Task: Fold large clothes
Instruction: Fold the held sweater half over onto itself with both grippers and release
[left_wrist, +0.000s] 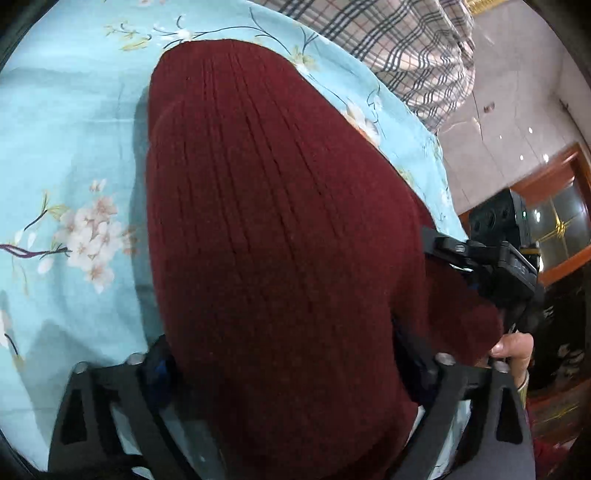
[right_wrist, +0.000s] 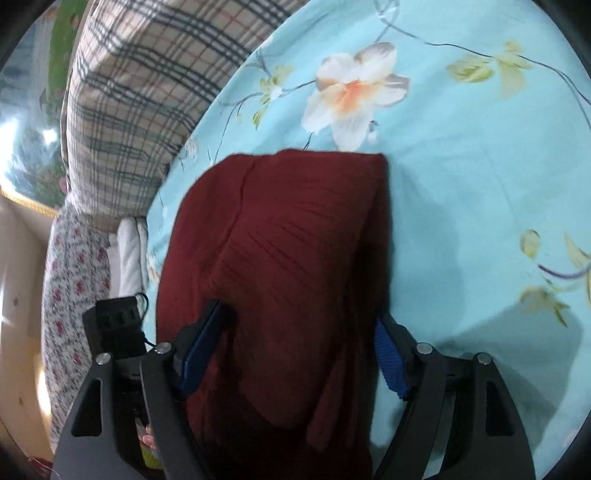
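A dark red ribbed knit garment (left_wrist: 273, 229) lies folded on a light blue floral bedsheet (left_wrist: 74, 147). In the left wrist view it fills the middle and drapes between the fingers of my left gripper (left_wrist: 284, 373), whose jaws stand wide apart with the cloth between them. The right gripper (left_wrist: 454, 254) shows at the garment's right edge there. In the right wrist view the garment (right_wrist: 291, 266) runs between the blue pads (right_wrist: 388, 362) of my right gripper (right_wrist: 299, 332), jaws wide apart around it.
A plaid quilt (right_wrist: 140, 96) is piled at the bed's edge, also in the left wrist view (left_wrist: 399, 40). A floral cloth (right_wrist: 70, 295) and a white one lie beside it. A tiled floor and wooden door frame (left_wrist: 546, 173) lie beyond.
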